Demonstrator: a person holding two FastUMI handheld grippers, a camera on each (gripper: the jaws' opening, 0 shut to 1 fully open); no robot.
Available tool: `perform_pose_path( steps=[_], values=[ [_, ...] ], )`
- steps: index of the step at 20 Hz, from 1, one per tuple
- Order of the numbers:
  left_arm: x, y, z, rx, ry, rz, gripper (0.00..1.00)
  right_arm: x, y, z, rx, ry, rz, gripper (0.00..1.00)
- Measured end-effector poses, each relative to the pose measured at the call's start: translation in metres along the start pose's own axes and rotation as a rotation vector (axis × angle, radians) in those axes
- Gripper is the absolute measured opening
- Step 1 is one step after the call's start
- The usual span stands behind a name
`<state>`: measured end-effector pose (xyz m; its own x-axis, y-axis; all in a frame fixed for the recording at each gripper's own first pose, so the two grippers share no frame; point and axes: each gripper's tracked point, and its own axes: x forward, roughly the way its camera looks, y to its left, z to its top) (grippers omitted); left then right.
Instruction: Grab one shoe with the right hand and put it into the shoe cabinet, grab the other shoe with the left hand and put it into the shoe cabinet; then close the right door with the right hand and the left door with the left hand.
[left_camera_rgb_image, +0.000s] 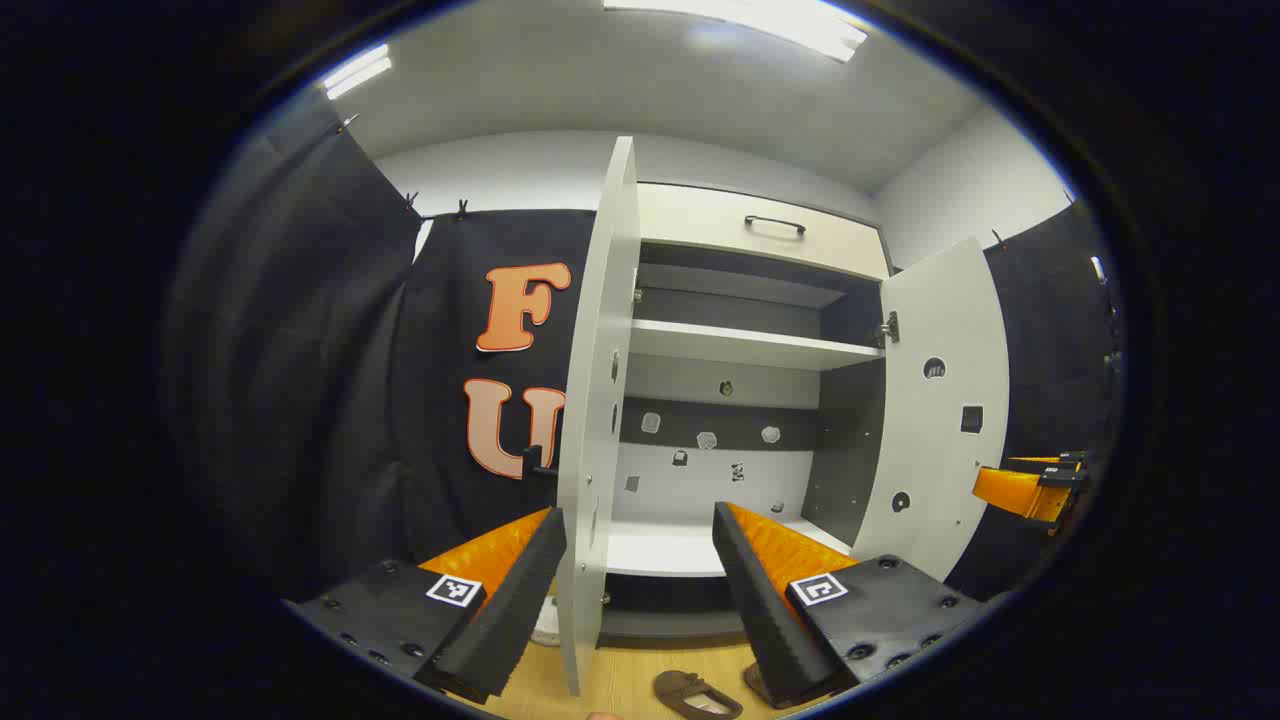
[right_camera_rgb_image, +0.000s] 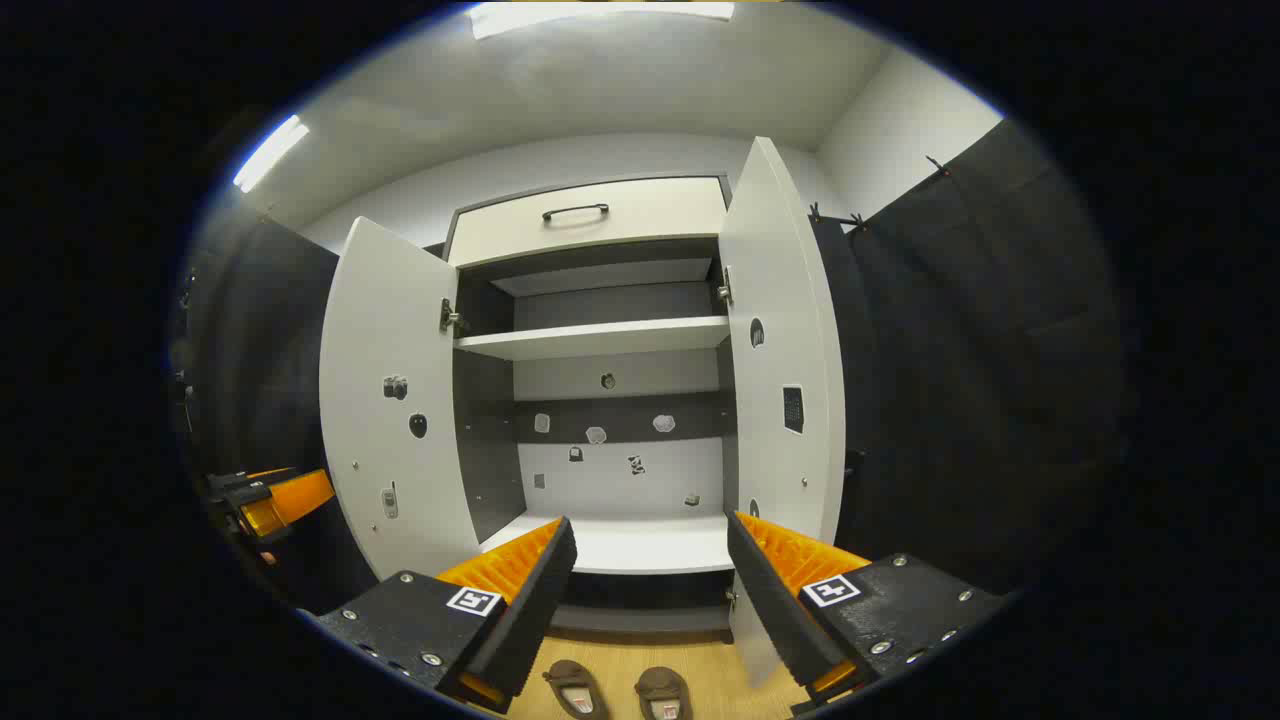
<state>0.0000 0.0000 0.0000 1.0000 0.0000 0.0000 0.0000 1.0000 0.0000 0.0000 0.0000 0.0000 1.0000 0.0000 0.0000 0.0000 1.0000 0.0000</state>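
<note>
With doors (right_camera_rgb_image: 395, 400) wide, shoes (right_camera_rgb_image: 620, 690) outside.

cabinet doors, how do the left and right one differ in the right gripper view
The left door is swung wide, showing its broad inner face; the right door stands more edge-on and looks narrower. The left door carries small grey stickers; the right door has a dark rectangular one. Both are white and open.

No readable text: the shoe cabinet (right_camera_rgb_image: 600, 400) stickers (small, seemingly pictures) and gripper tags carry no legible words.
</note>
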Motion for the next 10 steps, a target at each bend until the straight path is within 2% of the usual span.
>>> perform_pose_path(
  steps=[3,7,10],
  values=[
    [-0.001,-0.002,0.0,0.01,-0.001,-0.008,0.99,0.0,-0.002,-0.001,0.001,0.0,-0.01,0.94],
    [0.0,-0.006,0.002,0.02,-0.003,-0.021,0.93,0.003,-0.004,-0.007,0.001,0.007,-0.016,0.93],
    [0.002,-0.008,0.0,0.021,0.002,-0.028,0.93,0.005,-0.005,-0.014,-0.001,0.019,-0.019,0.94]
  ],
)
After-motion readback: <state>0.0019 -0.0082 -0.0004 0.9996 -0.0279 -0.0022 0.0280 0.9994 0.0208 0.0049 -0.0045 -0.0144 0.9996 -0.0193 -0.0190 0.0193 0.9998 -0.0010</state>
